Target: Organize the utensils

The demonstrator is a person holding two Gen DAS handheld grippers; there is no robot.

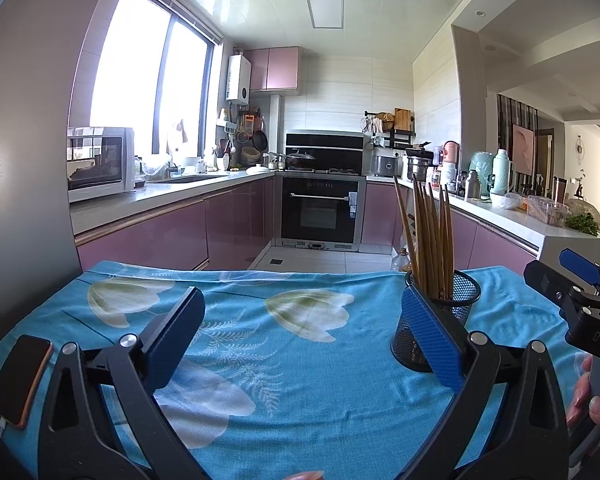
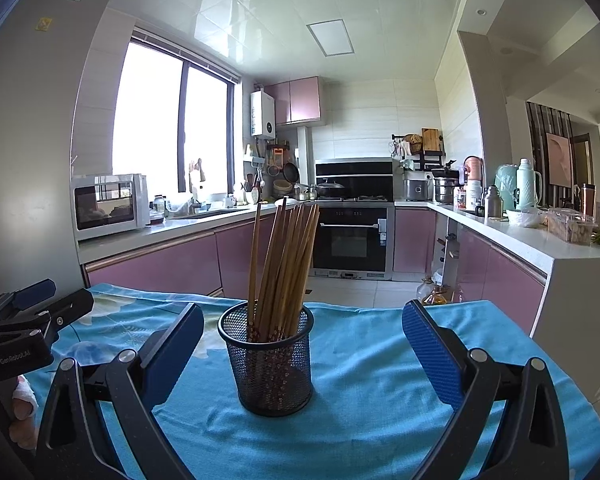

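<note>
Left gripper: black frame, silver screws, blue textured pads
Right gripper: same build, "GenRobot.AI" marking
Hands: bare skin, short nails

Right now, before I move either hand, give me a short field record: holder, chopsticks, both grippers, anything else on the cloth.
holder: black wire-mesh cylindrical cup, upright on the blue floral tablecloth
chopsticks: bundle of brown wooden chopsticks, standing in the cup, leaning and fanned out at the tops
left gripper: jaws open, empty; cup sits just beyond its right-hand finger
right gripper: jaws open, empty; cup stands between its fingers, nearer the left-hand one, not touching
other: dark smartphone in an orange case, lying flat at the cloth's left edge
</note>
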